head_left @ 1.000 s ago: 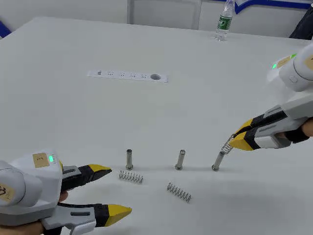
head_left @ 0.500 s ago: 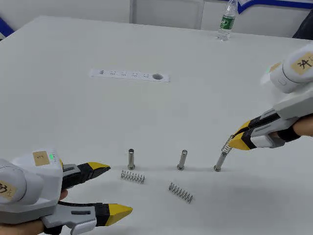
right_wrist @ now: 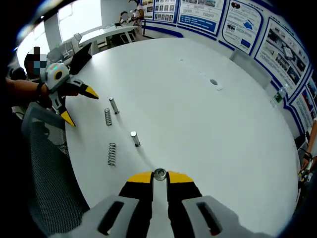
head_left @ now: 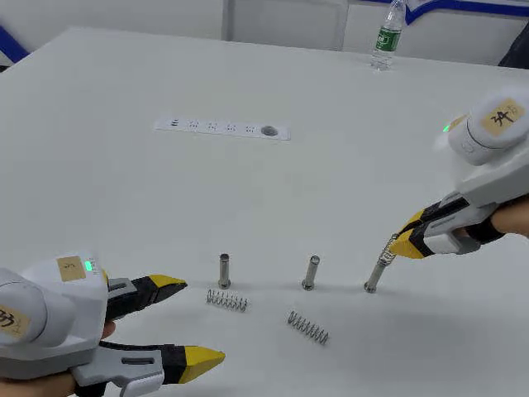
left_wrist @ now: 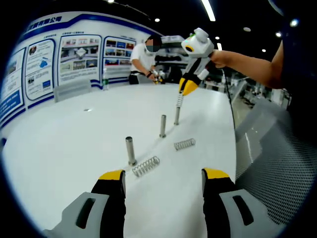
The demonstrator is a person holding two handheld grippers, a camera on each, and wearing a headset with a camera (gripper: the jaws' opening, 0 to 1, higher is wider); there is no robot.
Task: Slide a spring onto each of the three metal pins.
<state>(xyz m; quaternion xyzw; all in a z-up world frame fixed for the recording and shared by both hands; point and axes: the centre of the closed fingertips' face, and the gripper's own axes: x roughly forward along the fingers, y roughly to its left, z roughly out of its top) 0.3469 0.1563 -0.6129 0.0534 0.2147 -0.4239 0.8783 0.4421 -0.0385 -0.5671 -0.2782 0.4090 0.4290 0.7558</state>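
Two springs (head_left: pixel 226 300) lie loose; left gripper (head_left: pixel 202 321) gapes empty; right gripper (head_left: pixel 397 247) pinches third spring (right_wrist: pixel 159 174), end-on, over pin (head_left: pixel 374 279)

A white round table (head_left: pixel 99 190) beneath poster-covered walls (left_wrist: pixel 74 52) and ceiling strip lights (left_wrist: pixel 208 10).

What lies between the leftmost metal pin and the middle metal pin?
That stretch of white table is bare, as the head view shows.
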